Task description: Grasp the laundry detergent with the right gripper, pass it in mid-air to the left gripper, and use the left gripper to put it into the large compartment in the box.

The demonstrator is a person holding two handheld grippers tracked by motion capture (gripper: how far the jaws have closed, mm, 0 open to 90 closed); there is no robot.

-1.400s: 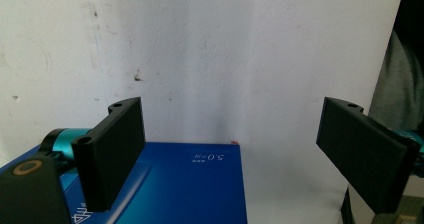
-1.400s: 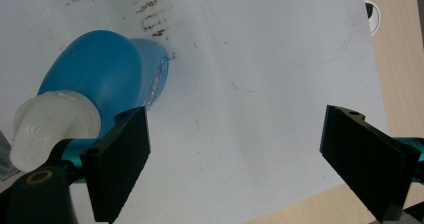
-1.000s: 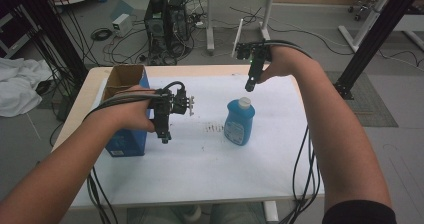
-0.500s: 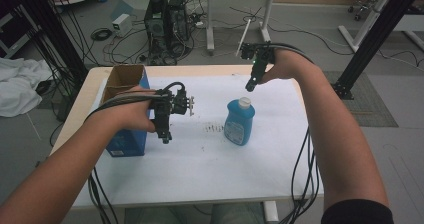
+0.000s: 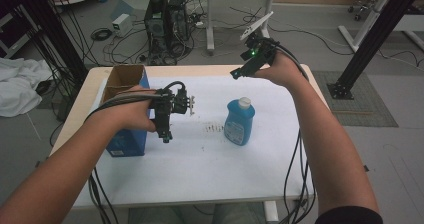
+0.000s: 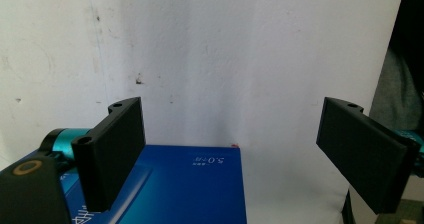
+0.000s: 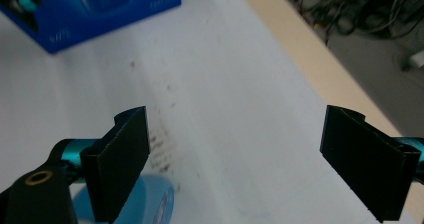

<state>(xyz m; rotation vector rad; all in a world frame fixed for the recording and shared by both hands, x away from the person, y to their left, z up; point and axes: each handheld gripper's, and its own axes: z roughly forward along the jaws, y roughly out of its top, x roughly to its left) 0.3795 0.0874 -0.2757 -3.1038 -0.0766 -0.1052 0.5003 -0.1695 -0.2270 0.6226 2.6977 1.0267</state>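
A blue bottle (image 5: 239,123) with a white cap stands upright on the white table (image 5: 210,179), right of centre. A blue carton (image 5: 125,140) with an open brown top stands at the left. My left gripper (image 5: 165,135) hangs open just right of the carton, jaws pointing down; in the left gripper view the left gripper (image 6: 232,109) holds nothing and the carton (image 6: 190,189) lies below the jaws. My right gripper (image 5: 235,75) is raised over the table's far side, behind the bottle. In the right gripper view the right gripper (image 7: 235,116) is open and empty, with the bottle (image 7: 145,204) at the bottom edge.
Dark smudges (image 5: 215,129) mark the table between carton and bottle. Cables trail from both grippers over the near edge. Behind the table stand a computer tower (image 5: 167,21) and tangled cables on the floor. A white cloth (image 5: 17,86) lies at the left.
My right gripper has risen and drawn back toward the far edge, away from the bottle. The left gripper, carton and bottle have stayed put.
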